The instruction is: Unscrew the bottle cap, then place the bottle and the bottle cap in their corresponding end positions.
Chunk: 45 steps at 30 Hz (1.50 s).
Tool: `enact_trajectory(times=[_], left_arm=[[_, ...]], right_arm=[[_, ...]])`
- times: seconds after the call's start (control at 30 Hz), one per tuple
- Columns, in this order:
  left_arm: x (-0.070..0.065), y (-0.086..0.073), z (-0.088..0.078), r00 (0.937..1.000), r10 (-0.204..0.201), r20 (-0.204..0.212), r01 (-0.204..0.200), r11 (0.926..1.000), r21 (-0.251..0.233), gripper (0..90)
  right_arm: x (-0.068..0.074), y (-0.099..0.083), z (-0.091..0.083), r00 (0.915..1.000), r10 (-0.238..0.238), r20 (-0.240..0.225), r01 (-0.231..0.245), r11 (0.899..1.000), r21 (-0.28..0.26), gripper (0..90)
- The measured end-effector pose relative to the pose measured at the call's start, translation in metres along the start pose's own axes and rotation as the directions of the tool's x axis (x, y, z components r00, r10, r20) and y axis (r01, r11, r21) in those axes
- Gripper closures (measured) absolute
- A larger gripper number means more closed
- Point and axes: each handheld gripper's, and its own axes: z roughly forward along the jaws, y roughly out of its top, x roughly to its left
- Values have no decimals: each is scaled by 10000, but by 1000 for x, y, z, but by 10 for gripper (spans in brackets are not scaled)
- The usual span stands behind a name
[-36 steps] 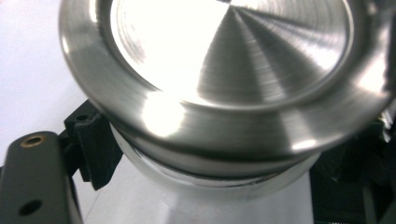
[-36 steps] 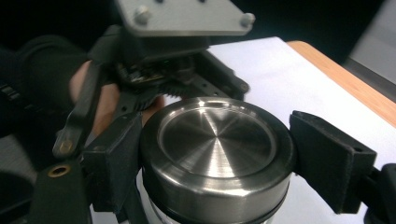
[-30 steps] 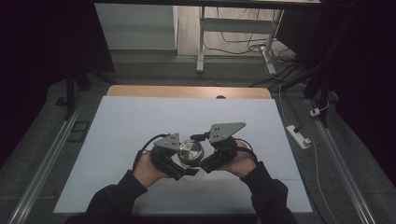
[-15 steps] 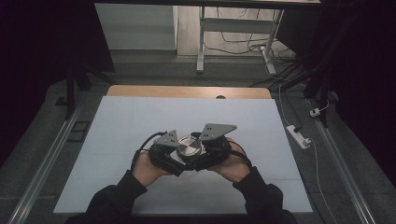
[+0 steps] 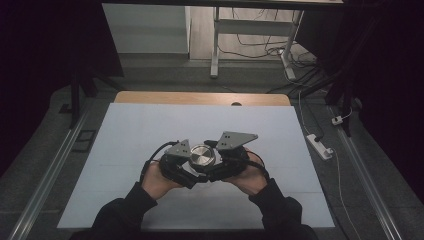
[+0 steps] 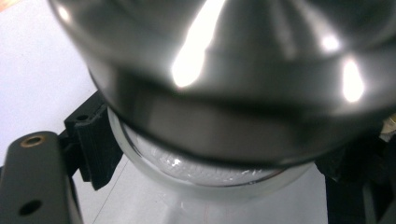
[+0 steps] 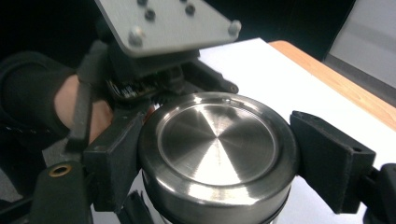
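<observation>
A glass jar (image 6: 201, 175) with a brushed steel lid (image 5: 202, 156) is held a little above the white table sheet (image 5: 150, 130), between both hands. My left gripper (image 5: 192, 169) is shut on the jar's glass body just under the lid; one black finger (image 6: 93, 144) presses its side. My right gripper (image 7: 222, 158) is shut on the lid (image 7: 217, 144), a pad on each side of the rim, its jaws having just closed further. In the right gripper view, the left gripper's grey plate (image 7: 159, 23) and the hand holding it (image 7: 74, 107) show behind the lid.
The white sheet covers a wooden table whose far edge (image 5: 200, 98) shows bare. A power strip (image 5: 320, 146) lies on the floor to the right. Table legs and cables (image 5: 250, 45) stand beyond the far edge. Metal rails (image 5: 45, 185) run along both sides.
The right gripper has shifted slightly left, closer over the lid, and its grey plate has turned a little. The left gripper and the jar have stayed almost in place.
</observation>
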Motion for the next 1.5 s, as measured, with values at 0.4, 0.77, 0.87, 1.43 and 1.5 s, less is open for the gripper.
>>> enact_trajectory(times=[0.4, 0.77, 0.87, 1.43, 1.5], left_arm=[[3, -2, 0, 9999, 23, -159, -21, 9999, 143, 153], [10, -7, -2, 9977, -170, -653, 181, 9997, 161, 153], [14, -9, -3, 9964, -253, -808, 269, 9995, 183, 153], [29, -14, -6, 9894, -589, -1325, 602, 9982, 58, 153], [30, -15, -6, 9885, -608, -1383, 621, 9981, 53, 153]], right_arm=[[-6, 2, -9, 9991, 203, 370, -190, 9992, -339, 202], [-10, -1, -15, 9980, 434, 470, -413, 9982, -433, 202], [-10, -2, -16, 9976, 496, 479, -475, 9979, -447, 202], [-7, -14, -25, 9973, 560, 471, -536, 9973, -508, 201], [-6, -17, -25, 9972, 580, 465, -558, 9973, -473, 201]])
